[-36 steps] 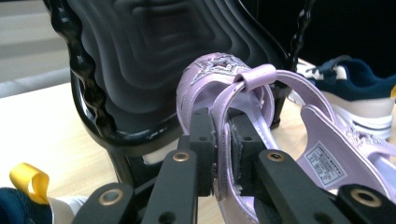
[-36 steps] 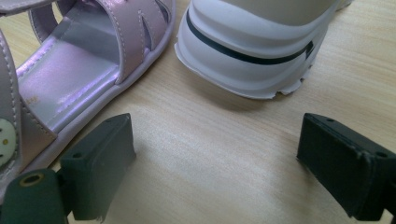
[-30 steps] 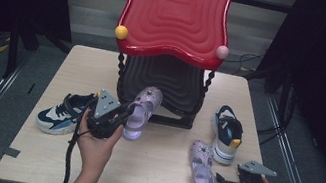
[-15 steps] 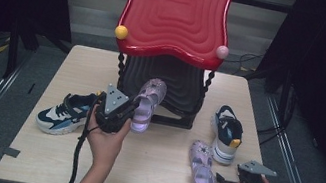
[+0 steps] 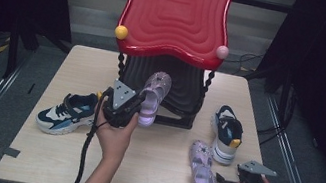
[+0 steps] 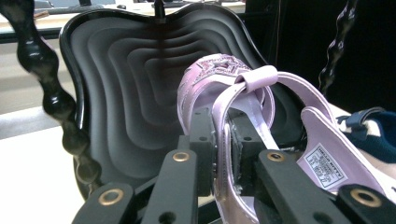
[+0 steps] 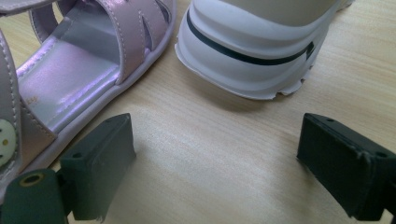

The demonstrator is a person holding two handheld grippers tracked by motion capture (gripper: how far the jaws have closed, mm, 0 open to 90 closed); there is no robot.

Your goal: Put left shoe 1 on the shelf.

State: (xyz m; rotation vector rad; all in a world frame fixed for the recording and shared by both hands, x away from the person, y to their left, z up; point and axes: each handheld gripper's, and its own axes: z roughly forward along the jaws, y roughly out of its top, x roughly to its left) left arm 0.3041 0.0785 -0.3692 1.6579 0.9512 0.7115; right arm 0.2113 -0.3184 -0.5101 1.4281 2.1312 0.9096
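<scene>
- The left gripper is clamped on the strap of a lilac sandal, held at the front of the black lower shelf — a thin hold, so the sandal could swing or slip out.
- Its toe may catch the twisted post.
- The right gripper rests wide open on the bench beside the second sandal, gripping nothing.

My left gripper has a black body topped by a grey three-cornered plate with small holes. A thick black cable trails from it along my bare forearm. Its jaws are black bars set with brass-ringed rivets. My right gripper is the same black build with its own grey plate. Its dark rectangular pads show chipped, worn edges. No sleeves are visible.
</scene>
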